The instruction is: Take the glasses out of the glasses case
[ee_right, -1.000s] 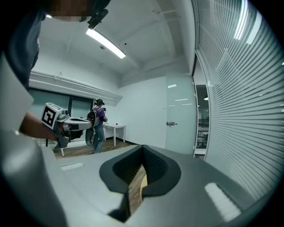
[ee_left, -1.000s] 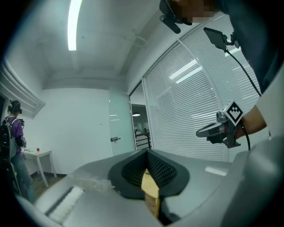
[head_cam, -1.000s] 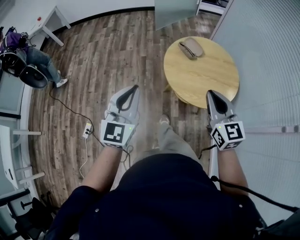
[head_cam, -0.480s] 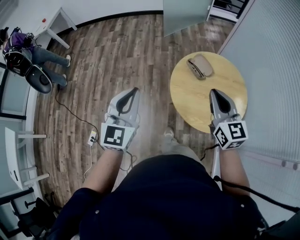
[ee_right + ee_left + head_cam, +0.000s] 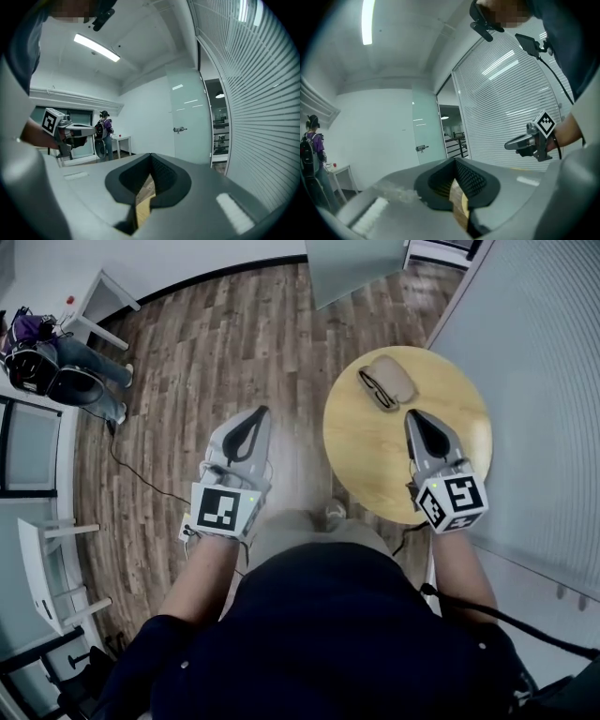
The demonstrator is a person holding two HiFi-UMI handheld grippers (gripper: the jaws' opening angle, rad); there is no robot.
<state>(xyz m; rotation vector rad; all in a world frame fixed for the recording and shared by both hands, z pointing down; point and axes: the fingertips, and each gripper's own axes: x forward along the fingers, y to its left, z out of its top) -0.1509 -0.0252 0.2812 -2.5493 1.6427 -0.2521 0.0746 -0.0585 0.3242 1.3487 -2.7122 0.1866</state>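
Observation:
A beige glasses case (image 5: 395, 377) lies on the far part of a round wooden table (image 5: 375, 456), with dark glasses (image 5: 376, 389) along its left side; whether they sit inside it I cannot tell. My right gripper (image 5: 413, 415) (image 5: 151, 154) is shut and empty, hovering over the table's near half, short of the case. My left gripper (image 5: 260, 412) (image 5: 454, 160) is also shut and empty, held over the wooden floor to the left of the table. Each gripper view looks level across the room and shows the other gripper, but neither the case nor the glasses.
A wall of white blinds (image 5: 544, 381) runs close along the table's right side. A frosted glass door panel (image 5: 352, 263) stands beyond the table. At far left a person with a backpack (image 5: 47, 367) stands by a white desk (image 5: 98, 296). A cable (image 5: 141, 465) lies on the floor.
The view has shifted as the person stepped closer: the table and case now sit a little lower and more to the left. Both grippers stay shut, and the right one reaches further over the table.

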